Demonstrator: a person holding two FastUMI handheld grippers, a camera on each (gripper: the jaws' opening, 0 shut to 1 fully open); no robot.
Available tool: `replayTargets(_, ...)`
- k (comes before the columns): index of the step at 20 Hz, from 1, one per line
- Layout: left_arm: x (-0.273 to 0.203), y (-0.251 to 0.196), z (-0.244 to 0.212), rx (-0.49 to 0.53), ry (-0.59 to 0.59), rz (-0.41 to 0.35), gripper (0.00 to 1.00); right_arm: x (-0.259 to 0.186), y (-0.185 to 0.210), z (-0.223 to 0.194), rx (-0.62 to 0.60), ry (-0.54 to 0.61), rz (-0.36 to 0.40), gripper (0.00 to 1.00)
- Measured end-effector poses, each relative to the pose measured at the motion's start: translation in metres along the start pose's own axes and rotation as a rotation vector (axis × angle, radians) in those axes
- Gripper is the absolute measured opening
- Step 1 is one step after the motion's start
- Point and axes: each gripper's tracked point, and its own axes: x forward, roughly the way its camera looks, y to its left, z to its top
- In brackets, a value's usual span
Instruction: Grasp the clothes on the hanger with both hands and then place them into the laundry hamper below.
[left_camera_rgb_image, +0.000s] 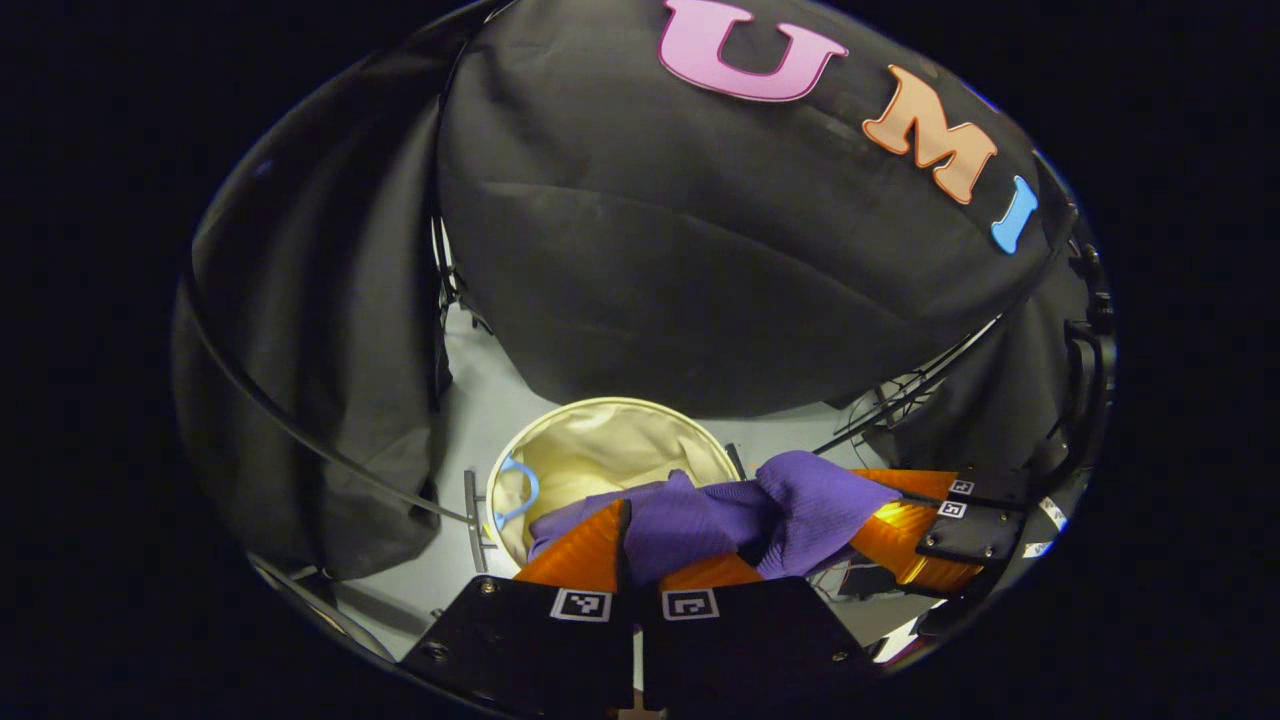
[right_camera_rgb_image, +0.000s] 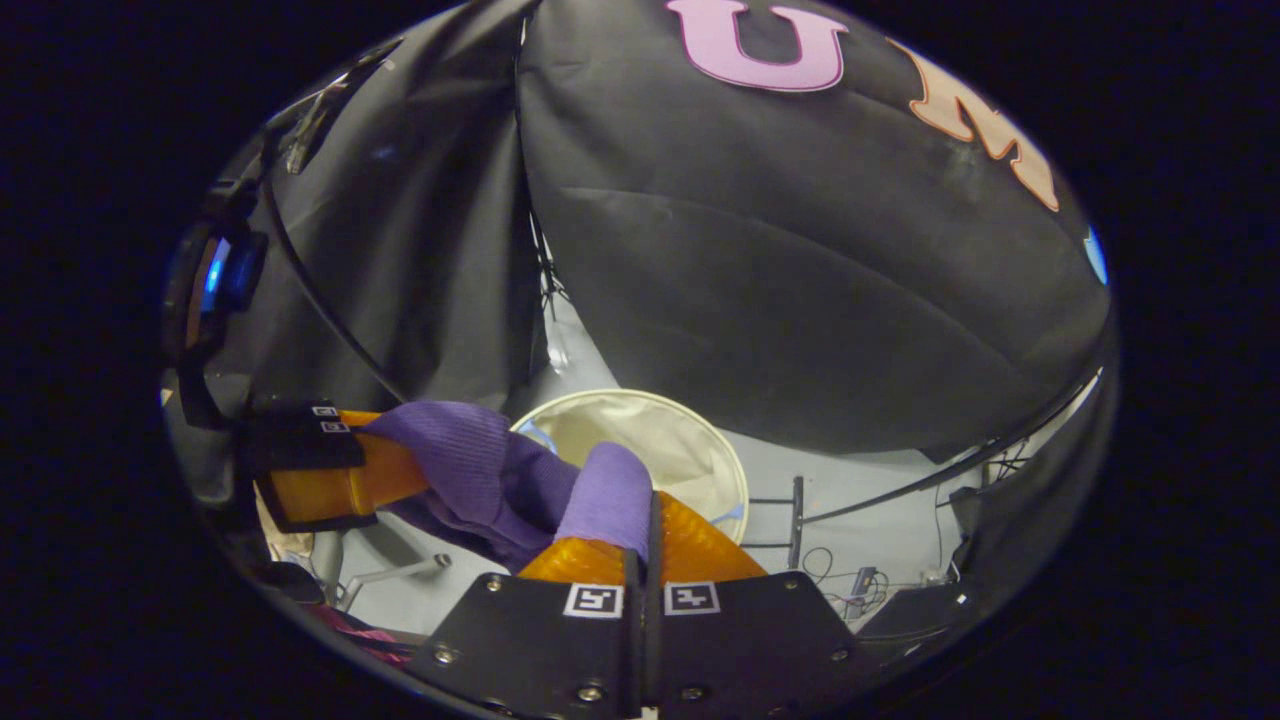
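Left gripper view, left to right: cream laundry hamper (left_camera_rgb_image: 600, 450) open on pale floor (left_camera_rgb_image: 470, 400), blue loop inside rim. Left gripper (left_camera_rgb_image: 625, 540) clamped narrow on purple ribbed garment (left_camera_rgb_image: 760, 510), bunched, stretched above hamper toward right gripper (left_camera_rgb_image: 905, 525), likewise pinching cloth. Right gripper view: fingers (right_camera_rgb_image: 690, 545) closed on same purple fold.

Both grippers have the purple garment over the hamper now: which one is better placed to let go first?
Left, probably: in its view the left gripper holds the purple garment directly before the hamper opening; the right gripper sits nearer its rim.
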Motion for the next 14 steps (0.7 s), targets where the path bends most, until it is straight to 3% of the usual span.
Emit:
replayTargets(10, 0.007, 0.010, -0.024, -0.034, 0.101, 0.041, 0.04, 0.000, 0.004, -0.023, -0.018, 0.110, -0.003, 0.01)
replayTargets(11, 0.006, 0.008, -0.022, -0.042, 0.099, 0.039, 0.12, -0.002, 0.005, -0.025, -0.015, 0.117, 0.005, 0.03)
replayTargets(12, 0.006, 0.005, -0.019, -0.050, 0.094, 0.035, 0.08, 0.002, 0.008, -0.026, -0.007, 0.117, 0.016, 0.05)
replayTargets(13, 0.005, 0.006, -0.019, -0.056, 0.092, 0.035, 0.19, 0.001, 0.010, -0.025, 0.001, 0.112, 0.025, 0.05)
replayTargets(14, 0.006, 0.005, -0.017, -0.057, 0.082, 0.029, 0.22, 0.000, 0.009, -0.024, 0.005, 0.102, 0.022, 0.05)
